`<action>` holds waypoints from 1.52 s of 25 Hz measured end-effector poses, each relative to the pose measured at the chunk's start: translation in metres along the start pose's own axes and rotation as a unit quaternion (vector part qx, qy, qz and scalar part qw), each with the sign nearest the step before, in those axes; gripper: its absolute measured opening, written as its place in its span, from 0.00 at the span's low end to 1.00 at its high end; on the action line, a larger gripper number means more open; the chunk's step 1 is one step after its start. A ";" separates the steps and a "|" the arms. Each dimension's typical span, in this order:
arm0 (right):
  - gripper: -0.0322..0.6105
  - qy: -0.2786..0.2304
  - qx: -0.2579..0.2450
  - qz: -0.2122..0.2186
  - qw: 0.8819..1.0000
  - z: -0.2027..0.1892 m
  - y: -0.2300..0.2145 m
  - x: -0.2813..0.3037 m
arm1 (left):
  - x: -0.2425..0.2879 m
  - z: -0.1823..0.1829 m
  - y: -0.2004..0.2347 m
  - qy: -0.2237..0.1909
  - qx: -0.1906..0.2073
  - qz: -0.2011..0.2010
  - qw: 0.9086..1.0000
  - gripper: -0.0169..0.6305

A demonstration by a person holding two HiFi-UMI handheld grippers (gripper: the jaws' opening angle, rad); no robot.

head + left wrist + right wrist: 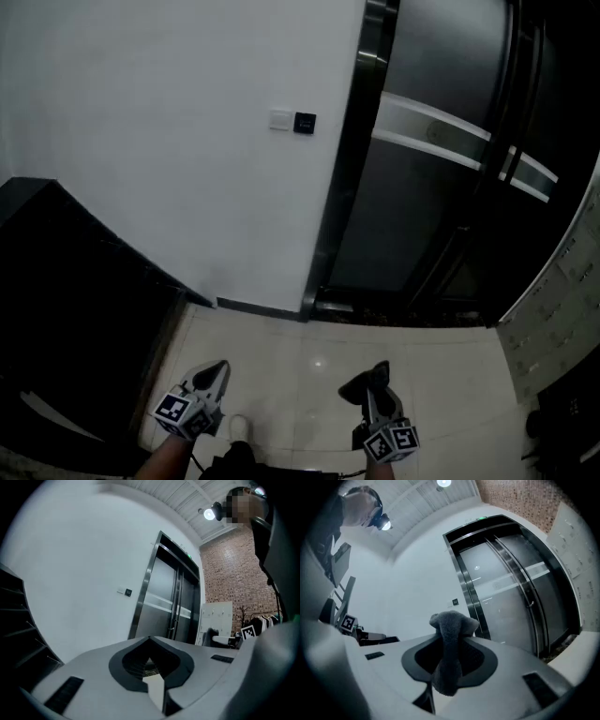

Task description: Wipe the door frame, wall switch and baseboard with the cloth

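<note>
Now, setting: a pale tiled floor [319, 361] in front of a white wall [169, 141] and a pair of grey metal sliding doors [441, 197].
Left gripper [219, 367]: held low over the floor, pointing toward the wall; its own view shows the two jaws closed tip to tip with nothing between them.
Right gripper [379, 368]: also low over the floor and level with the left one, well apart from it; its jaws are clamped on the cloth.
Cloth [451, 651]: dark grey and fuzzy, pinched in the right gripper's jaws, bunched into a lump above the tips with a tail hanging below them.
Door frame [339, 178]: dark shiny metal, running down the left edge of the doors to the floor.
Wall switch [304, 123]: a small black square on the white wall, just left of the door frame, with a white plate [280, 120] touching its left side.
Baseboard [258, 306]: a dark strip where the wall meets the floor, ending at the foot of the door frame.
Distance to work: both grippers are well apart from the frame, switch and baseboard.
Left side: a black cabinet [75, 300] stands against the wall.
Right side: pale lockers [553, 300] stand beside the doors.
</note>
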State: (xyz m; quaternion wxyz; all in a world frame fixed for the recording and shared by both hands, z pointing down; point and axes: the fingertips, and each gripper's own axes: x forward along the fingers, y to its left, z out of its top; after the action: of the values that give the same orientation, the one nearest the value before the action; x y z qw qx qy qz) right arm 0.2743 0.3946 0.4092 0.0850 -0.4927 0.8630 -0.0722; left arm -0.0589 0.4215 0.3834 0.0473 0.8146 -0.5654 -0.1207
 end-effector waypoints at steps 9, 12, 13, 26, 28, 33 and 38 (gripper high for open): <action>0.18 -0.019 -0.013 0.015 1.000 0.023 0.008 0.129 | 0.093 0.033 0.077 -0.032 -0.006 -0.023 0.999 0.03; 0.18 -0.030 -0.010 0.016 0.999 0.031 0.011 0.178 | 0.122 0.046 0.113 -0.029 0.007 -0.021 0.999 0.03; 0.18 -0.032 -0.010 0.018 0.999 0.032 0.013 0.194 | 0.131 0.049 0.124 -0.029 0.010 -0.021 0.999 0.03; 0.18 -0.031 -0.012 0.055 0.998 0.033 -0.035 0.369 | 0.245 0.044 0.213 -0.019 0.016 0.014 1.000 0.03; 0.18 -0.032 -0.009 0.067 0.997 0.032 -0.058 0.407 | 0.273 0.041 0.226 -0.027 0.017 0.026 0.999 0.03; 0.18 -0.038 -0.015 0.121 0.992 0.054 -0.098 0.506 | 0.349 0.047 0.248 -0.043 0.030 0.065 0.996 0.03; 0.18 -0.036 -0.043 0.203 0.977 0.084 -0.109 0.596 | 0.407 0.062 0.260 -0.039 0.042 0.096 0.994 0.03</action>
State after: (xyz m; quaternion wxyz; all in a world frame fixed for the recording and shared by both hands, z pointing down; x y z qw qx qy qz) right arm 0.0862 -0.1776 0.3048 0.1080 -0.3125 0.9438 0.0019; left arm -0.1757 -0.0466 0.3203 0.0026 0.7523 -0.6472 -0.1231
